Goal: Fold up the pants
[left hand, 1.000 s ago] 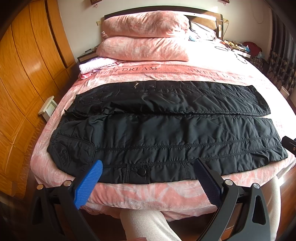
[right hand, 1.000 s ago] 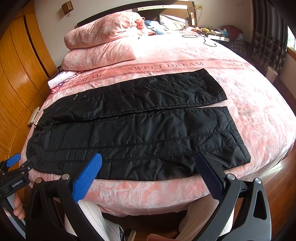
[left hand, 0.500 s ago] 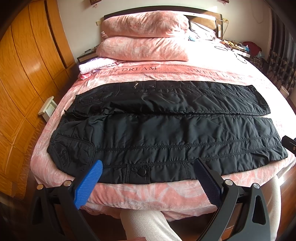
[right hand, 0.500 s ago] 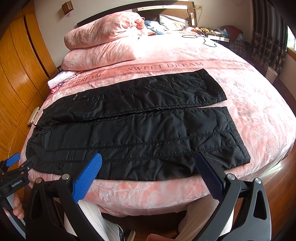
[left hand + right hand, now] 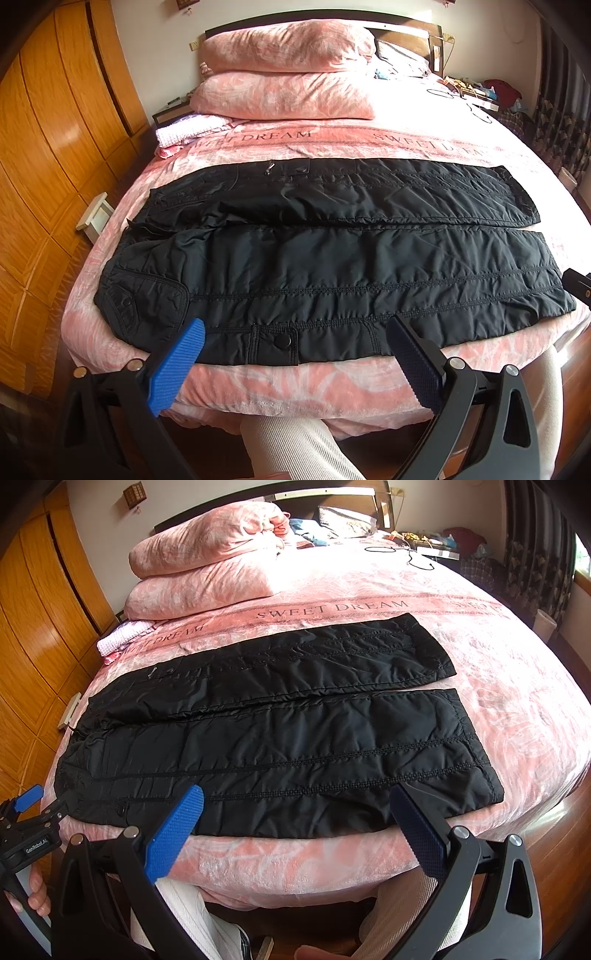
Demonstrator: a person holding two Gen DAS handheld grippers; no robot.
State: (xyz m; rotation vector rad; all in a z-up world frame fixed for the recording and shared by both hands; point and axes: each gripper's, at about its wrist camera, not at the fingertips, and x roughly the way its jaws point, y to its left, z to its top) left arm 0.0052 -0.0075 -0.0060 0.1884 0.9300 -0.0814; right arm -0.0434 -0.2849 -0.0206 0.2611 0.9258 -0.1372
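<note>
Black pants flat on the bed, just beyond both spread claws

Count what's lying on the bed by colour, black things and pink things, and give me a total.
Black: 1, the pants.
Pink: 3, two pillows, the upper pillow on the lower pillow, and a folded cloth at the bed's edge.
Total: 4.
</note>
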